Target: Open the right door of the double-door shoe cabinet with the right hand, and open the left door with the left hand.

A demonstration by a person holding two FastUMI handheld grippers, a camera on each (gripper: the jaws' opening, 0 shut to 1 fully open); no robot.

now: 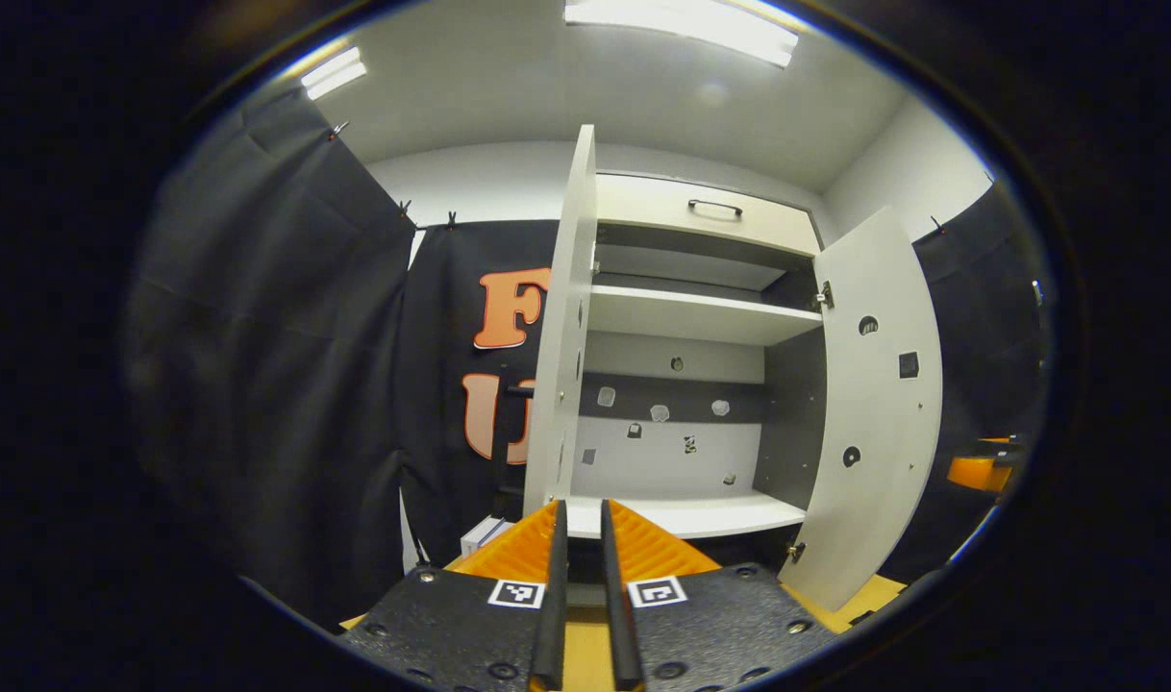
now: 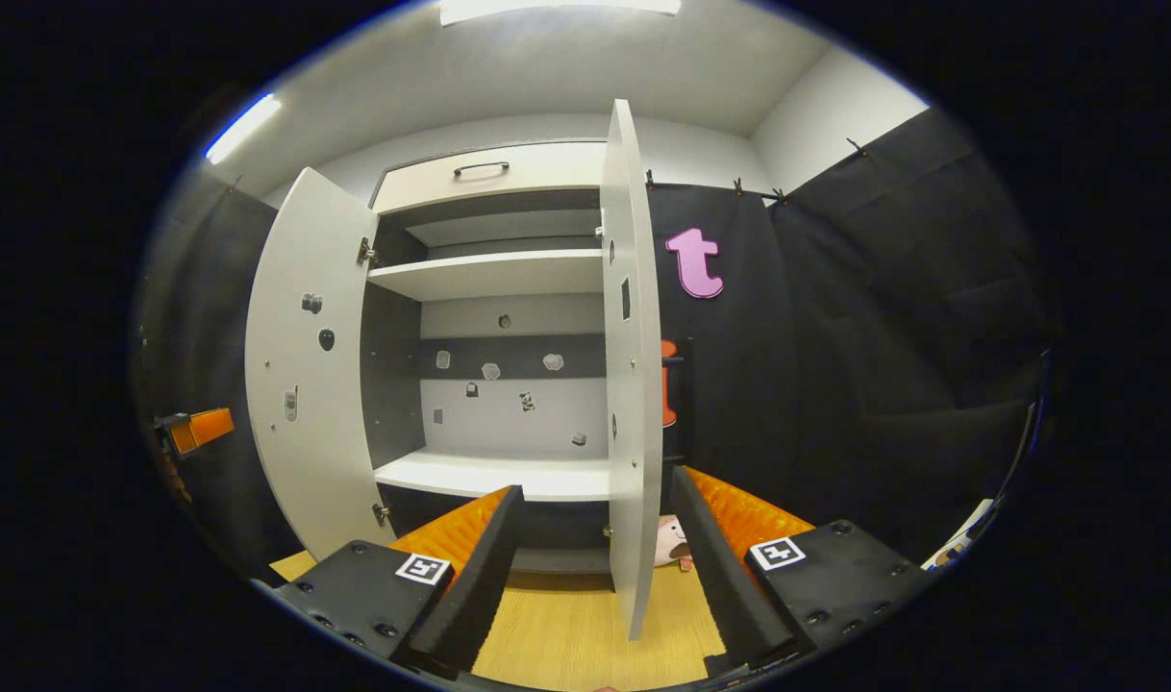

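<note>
Left gripper view: looking along the left gripper [image 1: 584, 538], fingers nearly closed with only a narrow slit between them, holding nothing, standing just short of the shoe cabinet [image 1: 696, 317]. Showing the left door [image 1: 561, 336] swung out edge-on toward the camera, directly above the fingertips but not between them. Showing the right door [image 1: 874, 404] hanging wide open at the far side, inner face turned this way. Exposing pale shelves [image 1: 701, 312] and a drawer handle [image 1: 714, 206] on the top panel. Right gripper view: looking along the right gripper [image 2: 595, 519], fingers spread wide apart, gripping nothing. Showing the right door [image 2: 632, 384] standing edge-on in the gap between the two fingers, touching neither as far as visible. Showing the left door [image 2: 302, 375] open wide at the opposite side, with the other gripper [image 2: 193, 430] just beyond its outer edge. Resting on a wooden floor surface [image 2: 585, 630] below the door edge.
</note>
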